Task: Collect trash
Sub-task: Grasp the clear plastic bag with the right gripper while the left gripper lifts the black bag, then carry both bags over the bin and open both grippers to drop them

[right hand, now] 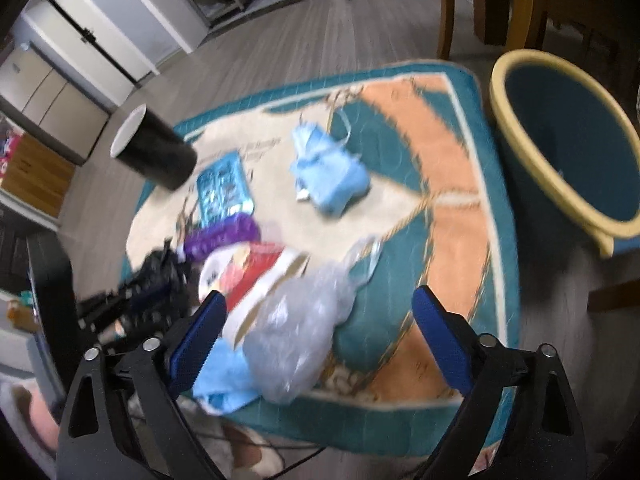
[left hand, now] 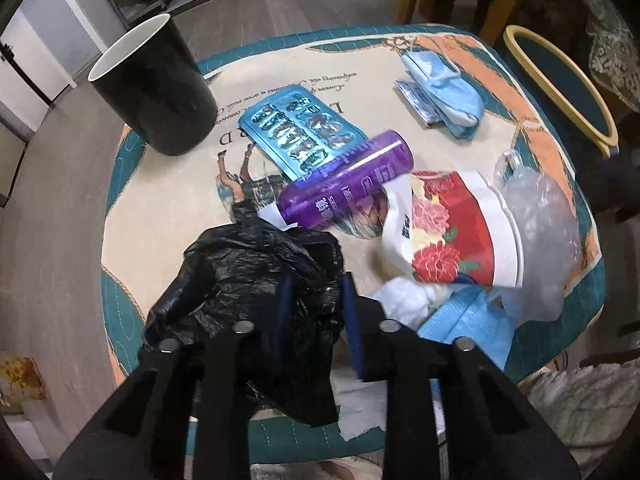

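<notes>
A crumpled black plastic bag (left hand: 256,276) lies bunched between the blue pads of my left gripper (left hand: 318,292), which is shut on it near the table's front edge. Just beyond lie a purple bottle (left hand: 344,184), a blue blister pack (left hand: 300,132) and a red floral paper package (left hand: 452,228). My right gripper (right hand: 320,320) stands open above a clear plastic bag (right hand: 296,332), not touching it. Blue face masks (right hand: 328,180) lie further back, and another blue mask (left hand: 468,320) sits by a white tissue (left hand: 404,296).
A tall black cup (left hand: 160,92) stands at the back left of the patterned tablecloth (right hand: 452,184). A teal bin with a yellow rim (right hand: 568,148) stands on the floor to the right of the table. Wooden chair legs (right hand: 520,4) stand behind it.
</notes>
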A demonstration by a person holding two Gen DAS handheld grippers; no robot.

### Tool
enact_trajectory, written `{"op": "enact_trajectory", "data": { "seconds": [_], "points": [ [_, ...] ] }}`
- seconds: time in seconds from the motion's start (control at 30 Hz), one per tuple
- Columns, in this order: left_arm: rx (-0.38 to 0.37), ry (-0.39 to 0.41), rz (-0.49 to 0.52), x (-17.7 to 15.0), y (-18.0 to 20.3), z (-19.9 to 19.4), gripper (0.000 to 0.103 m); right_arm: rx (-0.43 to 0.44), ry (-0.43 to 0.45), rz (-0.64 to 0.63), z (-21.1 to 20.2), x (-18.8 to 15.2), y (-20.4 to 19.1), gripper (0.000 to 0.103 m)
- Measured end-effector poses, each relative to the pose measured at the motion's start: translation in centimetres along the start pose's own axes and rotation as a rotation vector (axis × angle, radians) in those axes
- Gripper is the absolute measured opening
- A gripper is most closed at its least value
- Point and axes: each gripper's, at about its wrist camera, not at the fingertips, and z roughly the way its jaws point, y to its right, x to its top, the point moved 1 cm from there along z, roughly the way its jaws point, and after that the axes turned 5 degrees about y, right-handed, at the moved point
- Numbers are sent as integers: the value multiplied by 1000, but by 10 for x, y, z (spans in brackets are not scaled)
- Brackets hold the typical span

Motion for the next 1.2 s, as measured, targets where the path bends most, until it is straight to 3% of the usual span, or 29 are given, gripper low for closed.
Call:
{"op": "enact_trajectory", "data": {
  "seconds": [0.03,0.13,0.2,0.3,0.67,0.87,1.2],
  "points": [
    [-1,4,-1,1,0,-1,20,-9,-14,-12,3,-4,-3,82],
    [3,27,17,4,5,-7,15,-16,-58,-47,12,-13,-10,57],
    [-6,43,22,5,6,-12,13,-8,-79,-69,16,-16,-13,22],
    [-33,72,9,7,6,-27,12,-19,-63,-105,10,-15,-19,9],
    [-182,366,-44,37,3,-118,11,-12,189,-149,-73,26,-22,5],
    [-189,413,-15,51,20,-136,11,-29,301,-70,-114,51,10,5],
    [-203,473,98,104,82,-142,11,-111,413,38,-154,68,80,5]
  ]
}}
